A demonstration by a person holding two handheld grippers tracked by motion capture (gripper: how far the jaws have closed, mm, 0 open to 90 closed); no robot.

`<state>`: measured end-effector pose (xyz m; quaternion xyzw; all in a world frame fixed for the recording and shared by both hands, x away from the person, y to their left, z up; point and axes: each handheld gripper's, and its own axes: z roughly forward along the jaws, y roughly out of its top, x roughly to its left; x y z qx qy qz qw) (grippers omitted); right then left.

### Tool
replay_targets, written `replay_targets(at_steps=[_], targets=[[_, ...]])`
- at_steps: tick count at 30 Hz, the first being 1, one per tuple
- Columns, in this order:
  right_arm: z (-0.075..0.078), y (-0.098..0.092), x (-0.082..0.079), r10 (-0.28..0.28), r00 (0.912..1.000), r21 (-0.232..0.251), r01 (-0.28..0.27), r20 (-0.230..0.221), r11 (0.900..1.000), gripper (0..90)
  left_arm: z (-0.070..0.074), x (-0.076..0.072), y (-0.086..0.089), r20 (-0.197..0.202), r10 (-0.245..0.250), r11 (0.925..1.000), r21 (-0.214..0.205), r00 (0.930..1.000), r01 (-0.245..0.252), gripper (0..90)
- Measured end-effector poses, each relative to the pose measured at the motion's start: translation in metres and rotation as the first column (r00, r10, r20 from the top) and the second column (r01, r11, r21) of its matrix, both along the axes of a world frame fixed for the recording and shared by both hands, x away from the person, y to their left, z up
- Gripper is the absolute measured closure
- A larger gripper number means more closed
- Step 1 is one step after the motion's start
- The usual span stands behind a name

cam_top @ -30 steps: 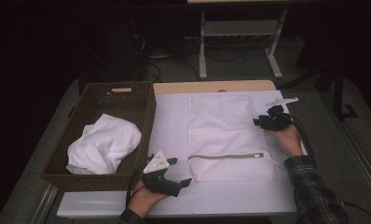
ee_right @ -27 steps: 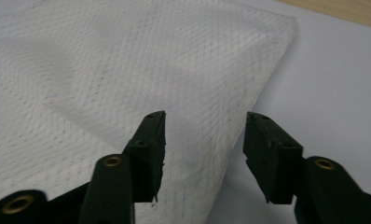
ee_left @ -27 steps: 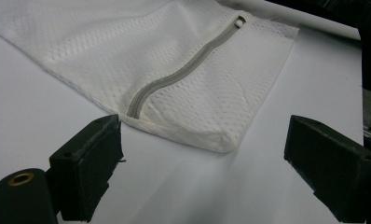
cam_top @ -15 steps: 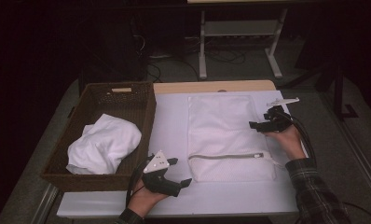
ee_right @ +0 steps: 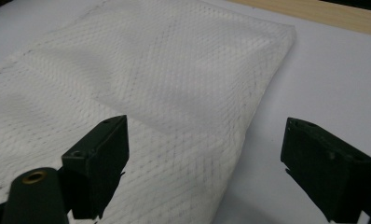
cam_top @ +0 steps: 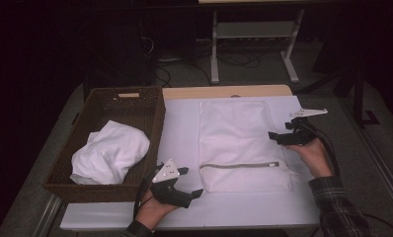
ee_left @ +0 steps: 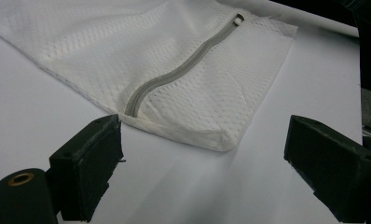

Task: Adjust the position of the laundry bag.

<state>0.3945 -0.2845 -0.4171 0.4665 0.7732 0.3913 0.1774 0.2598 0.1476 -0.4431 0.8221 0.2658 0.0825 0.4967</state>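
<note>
A white mesh bag (cam_top: 241, 143) with a grey zipper (cam_top: 241, 165) lies flat on the white table (cam_top: 179, 128). My left gripper (cam_top: 192, 181) rests just off the bag's near left corner. It is open, and in the left gripper view (ee_left: 202, 154) the zipper end (ee_left: 137, 100) and that corner of the bag (ee_left: 174, 60) lie ahead of it. My right gripper (cam_top: 279, 131) hovers at the bag's right edge. Its jaws have just been opening and stand wide (ee_right: 204, 163), with the bag's edge (ee_right: 141, 84) lying under them, untouched.
A dark wicker basket (cam_top: 155, 118) stands at the left with a crumpled white cloth (cam_top: 110, 153) inside. A wooden strip (cam_top: 224, 92) borders the table's far side. Behind it, a metal frame (cam_top: 254, 34) and cables sit on the floor.
My right gripper has drawn back a little from the bag's right edge toward the person, and its jaws have spread apart. The left gripper and the bag have stayed put.
</note>
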Motion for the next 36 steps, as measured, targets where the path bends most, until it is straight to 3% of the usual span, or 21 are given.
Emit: replay_targets(at_steps=[29, 36], targets=[[-0.002, 0.001, -0.030, 0.023, 0.9997, -0.002, -0.023, 0.001, 0.9997, 14.8, 0.001, -0.001, 0.000, 0.004, 0.000, 0.9999, 0.011, 1.0000, -0.001, 10.5], [-0.005, -0.003, -0.044, 0.026, 0.9996, -0.001, -0.026, 0.005, 0.9997, 15.1, 0.001, -0.001, 0.001, 0.003, -0.002, 1.0000, 0.008, 1.0000, 0.002, 10.5]])
